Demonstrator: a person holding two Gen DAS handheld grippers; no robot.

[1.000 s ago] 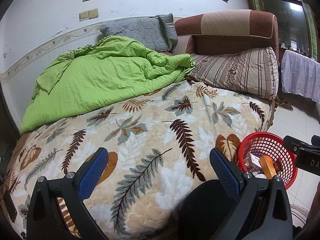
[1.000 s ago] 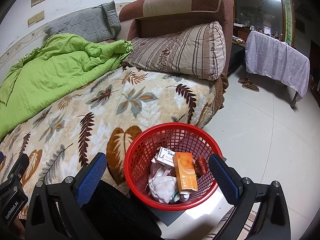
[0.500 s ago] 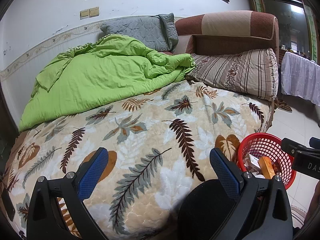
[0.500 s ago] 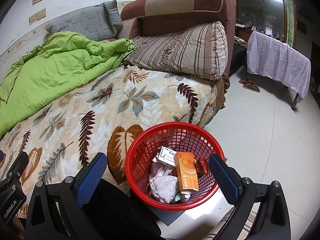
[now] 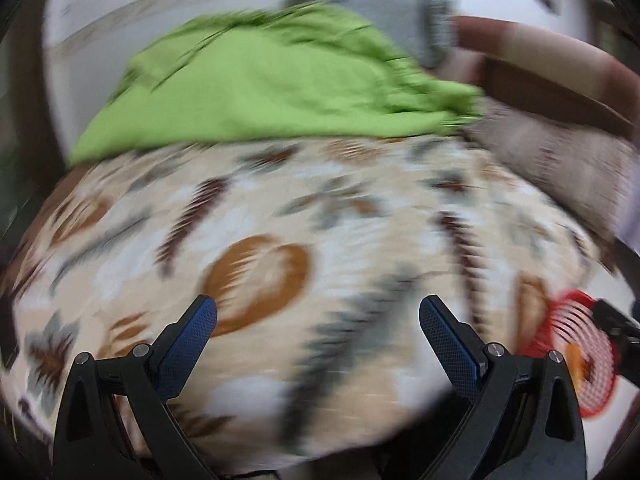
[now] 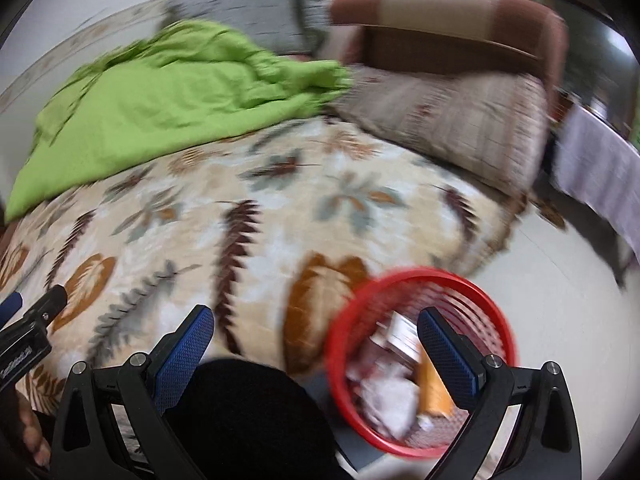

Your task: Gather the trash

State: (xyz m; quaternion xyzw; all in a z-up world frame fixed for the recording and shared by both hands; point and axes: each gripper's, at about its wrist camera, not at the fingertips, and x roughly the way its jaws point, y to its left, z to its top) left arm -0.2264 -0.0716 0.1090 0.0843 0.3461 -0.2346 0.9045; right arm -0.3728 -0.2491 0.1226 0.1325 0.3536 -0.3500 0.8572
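Observation:
A red mesh basket point(image 6: 496, 320) stands on the floor beside the bed and holds trash: white crumpled paper point(image 6: 386, 394), an orange box point(image 6: 434, 390) and a small white carton point(image 6: 402, 334). It also shows at the right edge of the left wrist view point(image 5: 588, 360). My right gripper point(image 6: 314, 344) is open and empty, above the bed's corner, with its right finger over the basket. My left gripper point(image 5: 318, 340) is open and empty over the leaf-patterned blanket point(image 5: 320, 220). Both views are blurred by motion.
A green quilt point(image 6: 172, 92) lies bunched at the back of the bed. A striped pillow point(image 6: 452, 120) leans on the brown headboard point(image 6: 460, 24). A cloth-covered table point(image 6: 600, 168) stands at the right across the tiled floor point(image 6: 560, 300).
Both grippers have swung to the left, so the basket has shifted right in both views. Both views are now blurred. The jaws stay open and empty.

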